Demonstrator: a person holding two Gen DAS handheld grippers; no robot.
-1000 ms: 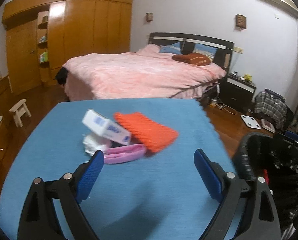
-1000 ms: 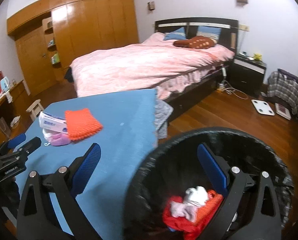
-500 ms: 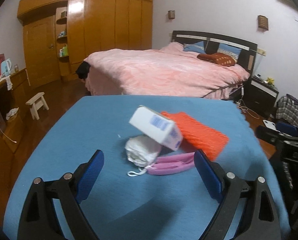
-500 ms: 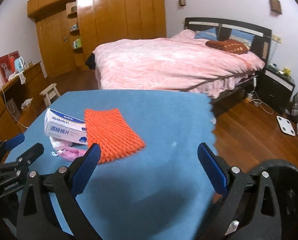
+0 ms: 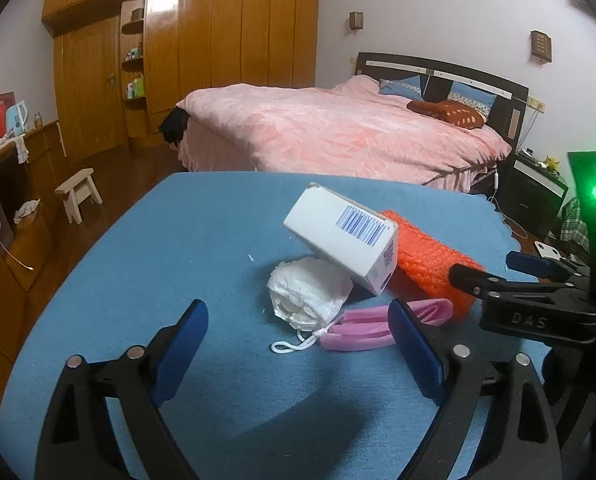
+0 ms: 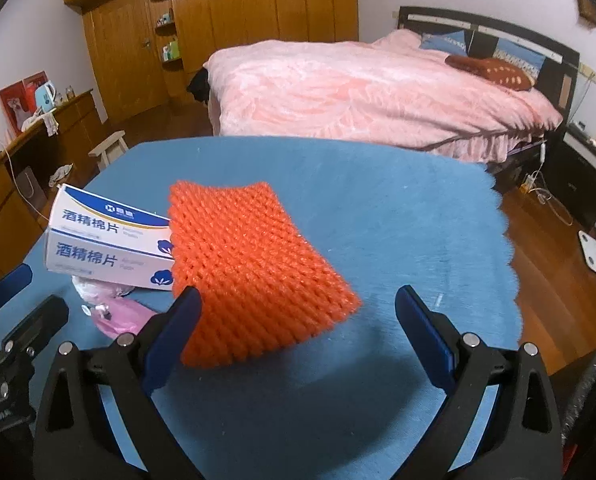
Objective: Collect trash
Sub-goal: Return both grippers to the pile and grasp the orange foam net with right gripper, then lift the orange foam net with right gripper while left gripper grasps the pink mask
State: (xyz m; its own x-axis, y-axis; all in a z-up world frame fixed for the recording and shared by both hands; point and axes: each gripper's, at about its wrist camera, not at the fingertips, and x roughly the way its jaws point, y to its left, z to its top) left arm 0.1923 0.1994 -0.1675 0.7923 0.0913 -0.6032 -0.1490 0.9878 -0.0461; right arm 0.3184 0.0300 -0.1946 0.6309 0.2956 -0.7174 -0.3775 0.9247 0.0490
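A pile of trash lies on the blue table (image 5: 146,264): a white and blue carton (image 5: 343,238), a crumpled white wad (image 5: 307,294), a pink mask (image 5: 361,328) and an orange foam net (image 5: 427,264). My left gripper (image 5: 298,356) is open and empty, just short of the wad and mask. My right gripper (image 6: 298,336) is open and empty, its left finger at the near edge of the orange net (image 6: 254,268). The carton (image 6: 106,240) and pink mask (image 6: 122,318) lie to its left. The right gripper also shows in the left wrist view (image 5: 529,276).
A black bin's rim (image 6: 593,392) shows at the right gripper's lower right. Beyond the table stand a pink bed (image 5: 337,132), wooden wardrobes (image 5: 202,52), a small stool (image 5: 78,192) and a dark nightstand (image 5: 533,196). The table's scalloped right edge (image 6: 509,252) drops to wooden floor.
Both grippers have swung left from the bin towards the pile and moved closer to it. The right gripper now faces the orange net; the bin has left its view.
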